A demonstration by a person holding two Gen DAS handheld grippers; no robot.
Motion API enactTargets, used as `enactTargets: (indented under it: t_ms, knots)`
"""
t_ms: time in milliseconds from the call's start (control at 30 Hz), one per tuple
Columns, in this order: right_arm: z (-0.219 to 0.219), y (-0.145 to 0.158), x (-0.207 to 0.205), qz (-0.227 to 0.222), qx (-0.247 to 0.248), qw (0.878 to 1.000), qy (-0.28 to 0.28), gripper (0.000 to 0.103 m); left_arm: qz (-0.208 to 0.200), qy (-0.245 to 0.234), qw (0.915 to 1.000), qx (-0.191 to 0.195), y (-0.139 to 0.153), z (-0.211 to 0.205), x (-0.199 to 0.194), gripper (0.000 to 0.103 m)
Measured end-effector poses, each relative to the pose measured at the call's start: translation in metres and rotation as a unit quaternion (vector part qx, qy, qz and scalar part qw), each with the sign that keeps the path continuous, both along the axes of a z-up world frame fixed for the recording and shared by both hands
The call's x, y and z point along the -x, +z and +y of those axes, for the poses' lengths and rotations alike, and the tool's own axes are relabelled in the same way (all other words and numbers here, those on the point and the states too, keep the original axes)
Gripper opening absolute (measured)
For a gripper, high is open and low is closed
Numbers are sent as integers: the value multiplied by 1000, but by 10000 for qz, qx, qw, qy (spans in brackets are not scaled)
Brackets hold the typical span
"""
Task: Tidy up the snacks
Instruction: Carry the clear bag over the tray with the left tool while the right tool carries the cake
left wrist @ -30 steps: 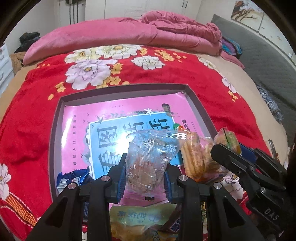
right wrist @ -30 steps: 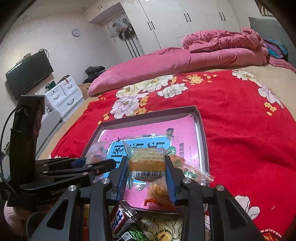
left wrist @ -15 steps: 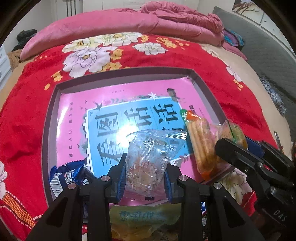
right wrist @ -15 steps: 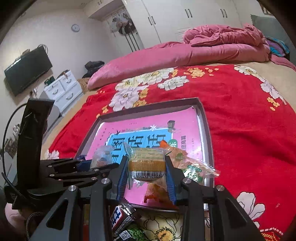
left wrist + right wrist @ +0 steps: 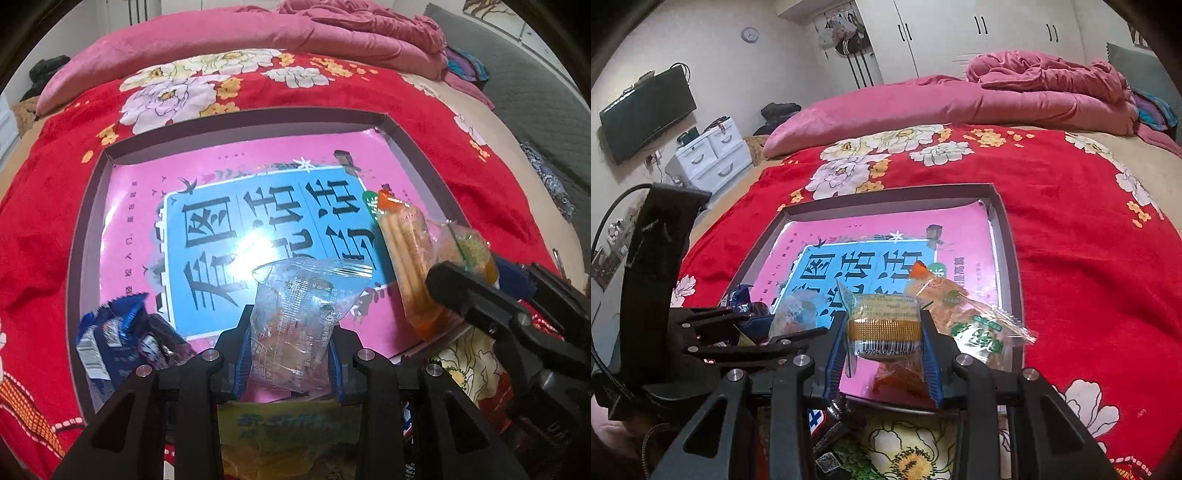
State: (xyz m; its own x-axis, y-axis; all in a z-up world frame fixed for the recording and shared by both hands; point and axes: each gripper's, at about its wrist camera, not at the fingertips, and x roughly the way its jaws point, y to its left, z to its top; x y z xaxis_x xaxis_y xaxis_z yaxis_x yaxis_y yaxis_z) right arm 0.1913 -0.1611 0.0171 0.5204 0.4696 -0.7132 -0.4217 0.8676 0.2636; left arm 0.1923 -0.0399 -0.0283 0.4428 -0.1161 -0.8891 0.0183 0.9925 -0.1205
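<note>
Left gripper (image 5: pixel 290 345): both blue pads pressed against a clear snack packet (image 5: pixel 295 317), which stands upright between them, over the near edge of the tray (image 5: pixel 88 206). Right gripper (image 5: pixel 884 345): closed the same way on a small yellow-banded packet (image 5: pixel 884 325), barcode facing the camera, held over the tray's near right part.

Vs. 1.0 s ago: both grips unchanged. In the left view the tray fills more of the frame and is seen from steeper above; the left gripper has come forward over it. In the right view the tray also sits larger and closer.

Tray contents: pink and blue printed sheet (image 5: pixel 236 221) lining the floor; blue wrapper (image 5: pixel 110 332) in the near left corner; breadstick pack (image 5: pixel 406 258) along the right side, lying flat, with a green-labelled packet (image 5: pixel 975 328) touching it near the right wall.

Tray rests on the red floral blanket (image 5: pixel 1071 240). Pink quilt (image 5: pixel 1015 92) bunched at the far end of the bed.
</note>
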Motion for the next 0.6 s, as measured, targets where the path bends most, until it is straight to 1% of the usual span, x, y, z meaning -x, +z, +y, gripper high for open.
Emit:
enactTargets:
  t_ms: [133, 200, 400, 600]
  knots:
    - [-2, 0, 1, -64, 90, 9999, 15, 37, -20, 21, 10000, -34, -2, -2, 2, 34]
    - [-6, -3, -1, 12, 35, 10000, -19, 37, -19, 45, 10000, 2, -2, 0, 2, 34]
    - [-9, -10, -4, 124, 76, 9999, -57, 37, -66, 63, 9999, 49, -3, 1, 2, 34]
    - [-7, -14, -4, 138, 68, 9999, 25, 38, -49, 58, 10000, 58, -2, 0, 0, 35]
